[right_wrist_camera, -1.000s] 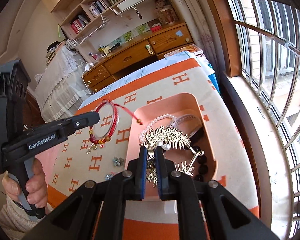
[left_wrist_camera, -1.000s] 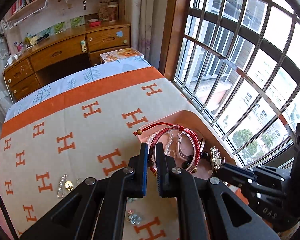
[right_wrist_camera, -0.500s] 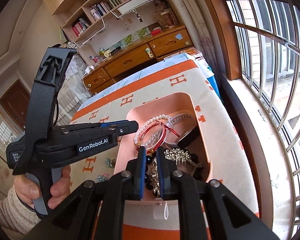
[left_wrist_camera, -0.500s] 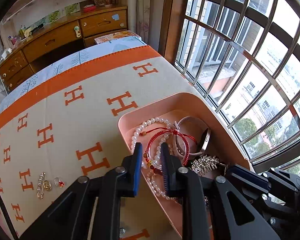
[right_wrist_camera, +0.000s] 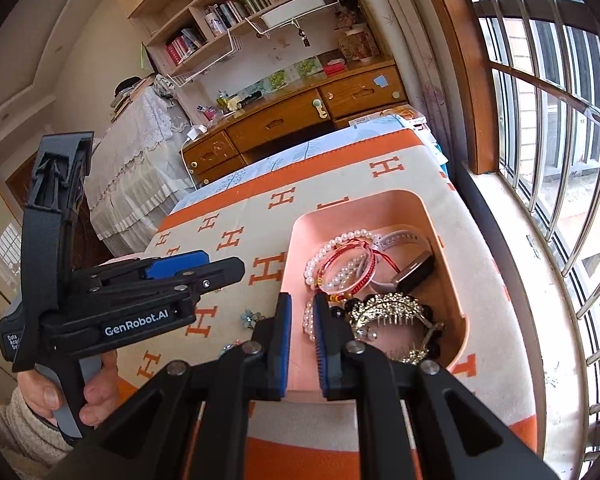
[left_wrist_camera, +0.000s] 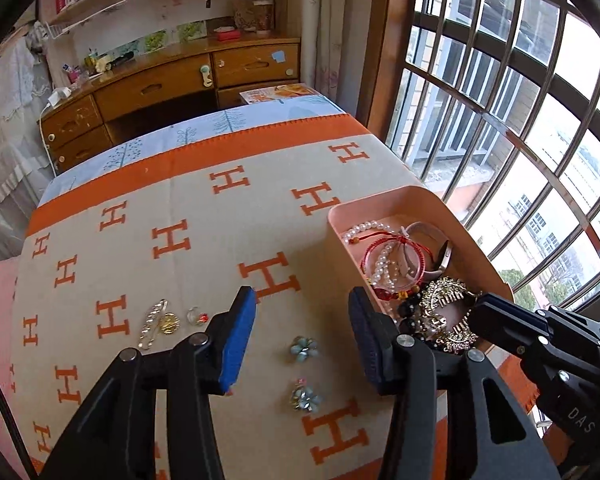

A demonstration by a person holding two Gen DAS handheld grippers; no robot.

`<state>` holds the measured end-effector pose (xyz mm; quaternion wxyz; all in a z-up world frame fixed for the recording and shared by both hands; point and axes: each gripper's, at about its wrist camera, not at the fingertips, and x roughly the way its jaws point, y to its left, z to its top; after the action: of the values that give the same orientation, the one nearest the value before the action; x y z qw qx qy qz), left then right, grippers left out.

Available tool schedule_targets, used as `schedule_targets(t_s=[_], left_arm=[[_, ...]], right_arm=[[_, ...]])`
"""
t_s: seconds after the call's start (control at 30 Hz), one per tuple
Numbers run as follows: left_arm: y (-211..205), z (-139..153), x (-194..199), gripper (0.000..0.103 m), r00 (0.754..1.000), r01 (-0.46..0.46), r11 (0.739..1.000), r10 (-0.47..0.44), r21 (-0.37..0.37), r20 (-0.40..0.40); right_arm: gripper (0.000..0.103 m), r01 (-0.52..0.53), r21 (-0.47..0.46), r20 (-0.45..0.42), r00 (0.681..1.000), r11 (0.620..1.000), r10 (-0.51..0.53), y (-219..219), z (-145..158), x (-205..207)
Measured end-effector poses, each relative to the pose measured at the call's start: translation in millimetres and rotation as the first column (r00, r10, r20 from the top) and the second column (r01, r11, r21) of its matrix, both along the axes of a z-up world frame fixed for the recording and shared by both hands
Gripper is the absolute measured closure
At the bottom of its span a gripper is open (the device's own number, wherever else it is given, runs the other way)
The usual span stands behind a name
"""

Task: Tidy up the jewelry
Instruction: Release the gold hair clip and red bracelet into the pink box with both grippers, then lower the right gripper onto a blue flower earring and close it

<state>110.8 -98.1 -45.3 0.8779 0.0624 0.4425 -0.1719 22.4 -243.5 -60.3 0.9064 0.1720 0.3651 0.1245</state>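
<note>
The red bracelet (left_wrist_camera: 394, 258), clamped a second ago, now lies in the pink tray (left_wrist_camera: 380, 196) at right. Left gripper (left_wrist_camera: 302, 334) fingers apart, right gripper (right_wrist_camera: 302, 340) nearly together, empty. Next, probably the flower earrings (left_wrist_camera: 304, 347) near left.

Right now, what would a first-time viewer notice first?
The pink tray by the window, heaped with a red cord bracelet, pearl strands and a gold hair comb. Next, the left gripper, open above flower earrings lying on the orange H-patterned blanket.
</note>
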Motion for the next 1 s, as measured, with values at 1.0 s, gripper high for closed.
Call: schedule_targets(t_s=[1.0], left_arm=[[160, -30, -31, 0.051, 0.97, -0.242, 0.97, 0.241, -0.025, -0.036]], right_arm=[[0.08, -0.253, -0.311, -0.192, 0.961, 0.916, 0.2, 130, -43, 8]])
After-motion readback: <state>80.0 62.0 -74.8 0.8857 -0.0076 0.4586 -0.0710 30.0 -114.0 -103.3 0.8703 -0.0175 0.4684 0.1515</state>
